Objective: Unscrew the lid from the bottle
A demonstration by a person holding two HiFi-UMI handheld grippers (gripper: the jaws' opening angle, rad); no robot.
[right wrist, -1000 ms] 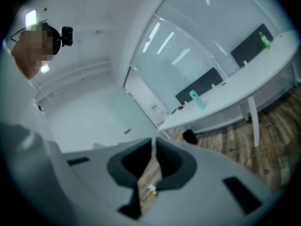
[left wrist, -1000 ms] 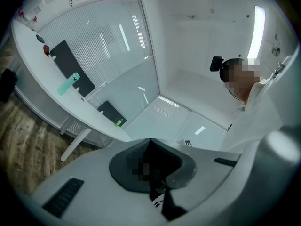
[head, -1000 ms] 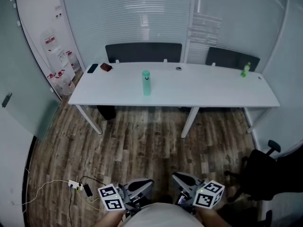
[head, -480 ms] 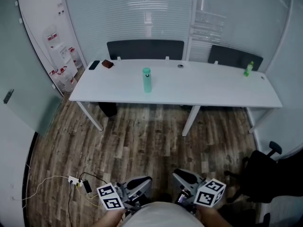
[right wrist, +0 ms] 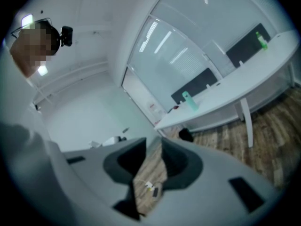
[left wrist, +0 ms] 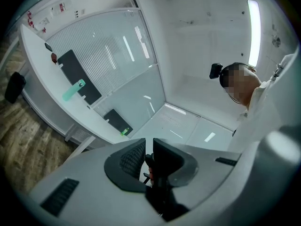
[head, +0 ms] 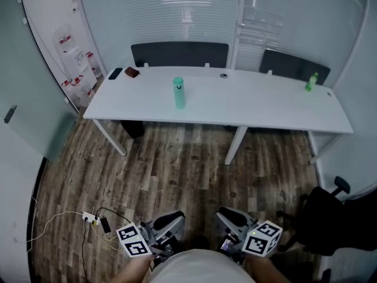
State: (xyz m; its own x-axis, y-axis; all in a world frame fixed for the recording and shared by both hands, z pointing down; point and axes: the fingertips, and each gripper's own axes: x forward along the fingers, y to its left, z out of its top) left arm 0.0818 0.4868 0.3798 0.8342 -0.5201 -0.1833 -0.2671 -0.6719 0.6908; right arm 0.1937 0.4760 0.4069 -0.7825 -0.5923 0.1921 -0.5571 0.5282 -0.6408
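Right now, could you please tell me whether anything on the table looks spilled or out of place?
Nothing stands out: the teal bottle stands upright on the white table, with no spill around it.

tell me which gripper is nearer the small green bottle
Right. Both are far back across the floor from the green bottle; the right gripper is on its side, the left gripper further left.

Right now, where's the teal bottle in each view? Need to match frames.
Head view: teal bottle stands upright on the white table, left of centre, in the upper part of the picture.
Left gripper view: teal bottle at upper left, slanted because the view is tilted.
Right gripper view: teal bottle right of centre, above the jaws.
Shared landmark: small green bottle near the table's other end, visible in all three views.
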